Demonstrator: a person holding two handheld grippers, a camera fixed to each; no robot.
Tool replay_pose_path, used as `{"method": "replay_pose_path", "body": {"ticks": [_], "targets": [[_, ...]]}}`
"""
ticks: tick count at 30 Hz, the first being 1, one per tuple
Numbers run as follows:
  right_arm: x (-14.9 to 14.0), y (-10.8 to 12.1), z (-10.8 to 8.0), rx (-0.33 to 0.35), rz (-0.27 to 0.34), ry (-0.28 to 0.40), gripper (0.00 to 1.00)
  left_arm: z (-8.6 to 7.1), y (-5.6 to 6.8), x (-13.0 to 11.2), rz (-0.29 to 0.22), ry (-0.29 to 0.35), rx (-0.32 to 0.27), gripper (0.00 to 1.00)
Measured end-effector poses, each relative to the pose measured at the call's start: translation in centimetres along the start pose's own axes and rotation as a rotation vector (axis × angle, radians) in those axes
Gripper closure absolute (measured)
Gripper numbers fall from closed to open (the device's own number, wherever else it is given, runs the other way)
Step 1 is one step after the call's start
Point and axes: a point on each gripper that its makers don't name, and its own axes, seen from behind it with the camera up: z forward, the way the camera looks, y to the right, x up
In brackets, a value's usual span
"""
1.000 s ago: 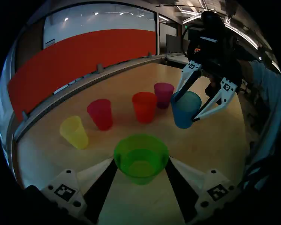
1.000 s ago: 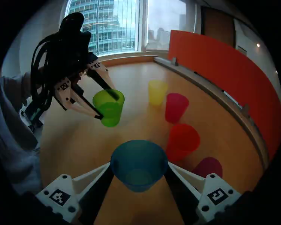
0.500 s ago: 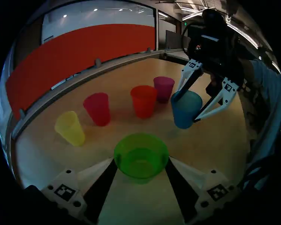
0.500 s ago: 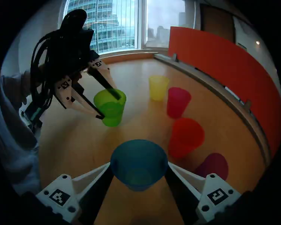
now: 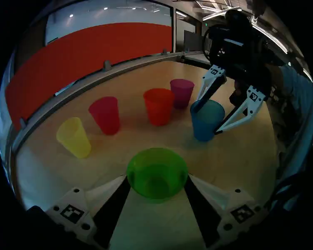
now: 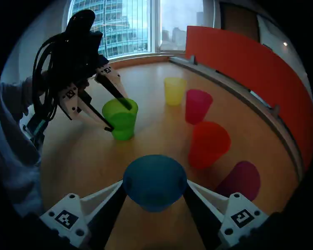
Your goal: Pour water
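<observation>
**Both cups gripped, pour not begun**

My left gripper [image 5: 156, 183] is clenched on the green cup [image 5: 157, 166], and my right gripper [image 6: 155, 187] on the blue cup [image 6: 155, 177]. The two cups are well apart mid-table [image 5: 231, 166]; lifted or resting, can't tell. Water inside: can't tell. I judge the whole pour is left. Spare cups [image 5: 158, 106] line the table's far edge.

I see smooth, translucent plastic in the green cup [image 5: 157, 175] and the blue cup [image 6: 155, 187], with a soft sheen along their rims. The desk [image 5: 244, 154] is pale wood, smooth and faintly glossy. The left hand-held gripper [image 5: 157, 180] has matt white plastic fingers [image 5: 104, 196].
</observation>
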Motion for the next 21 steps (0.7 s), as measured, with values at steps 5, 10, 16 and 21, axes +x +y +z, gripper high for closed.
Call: {"method": "replay_pose_path", "body": {"ticks": [5,10,16,21], "targets": [[-0.2,0.0,0.1,-0.003,-0.002,0.004,0.09,0.0,0.1,-0.2,-0.005,0.003,-0.003,0.15],[-0.6,0.0,-0.1,-0.013,-0.007,0.004,0.09,-0.1,-0.1,-0.4,-0.012,0.004,-0.003,0.15],[-1.4,0.0,-0.3,-0.029,-0.001,0.002,0.09,-0.2,-0.2,-0.6,-0.023,0.008,0.001,0.14],[-1.7,-0.1,-0.5,-0.034,0.005,0.006,0.09,-0.2,-0.2,-0.7,-0.023,0.006,0.002,0.14]]}}
